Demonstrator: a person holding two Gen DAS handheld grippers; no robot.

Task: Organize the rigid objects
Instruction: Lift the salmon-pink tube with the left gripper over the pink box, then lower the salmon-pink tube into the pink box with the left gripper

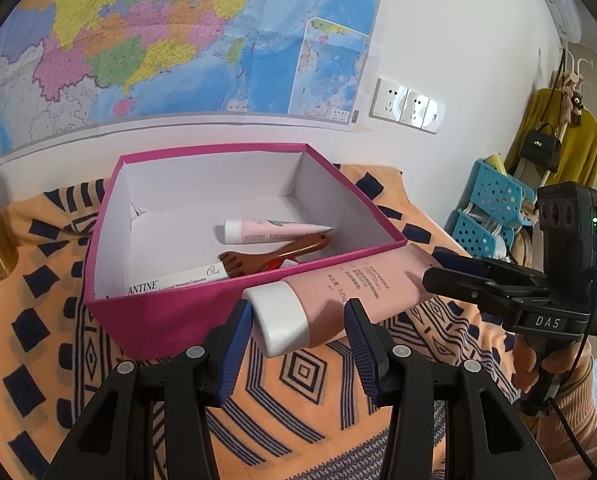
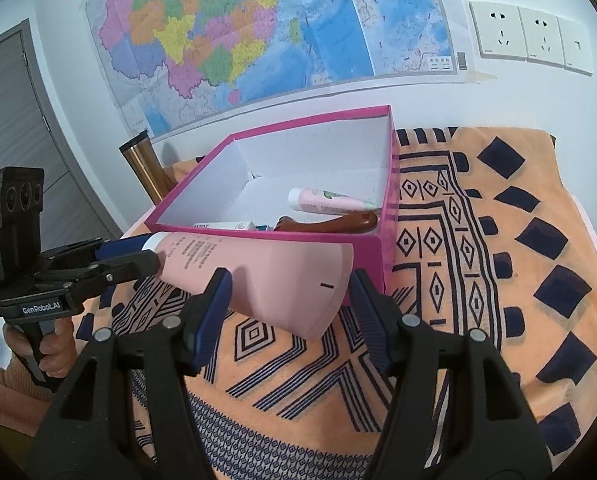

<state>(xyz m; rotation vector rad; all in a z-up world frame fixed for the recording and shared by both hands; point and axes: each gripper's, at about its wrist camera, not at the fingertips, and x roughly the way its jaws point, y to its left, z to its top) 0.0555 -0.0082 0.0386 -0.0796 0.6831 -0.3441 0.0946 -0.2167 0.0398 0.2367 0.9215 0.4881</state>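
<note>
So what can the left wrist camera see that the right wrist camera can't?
Only the left wrist view shows the blue plastic baskets, the yellow coat with a black handbag, and the big pink tube's white cap. Only the right wrist view shows the grey door and the tube's flat crimped end. Both show the pink cardboard box, the big pink tube outside it, the small pink tube and brown wooden scratcher inside, the wall map and the orange patterned cloth.
</note>
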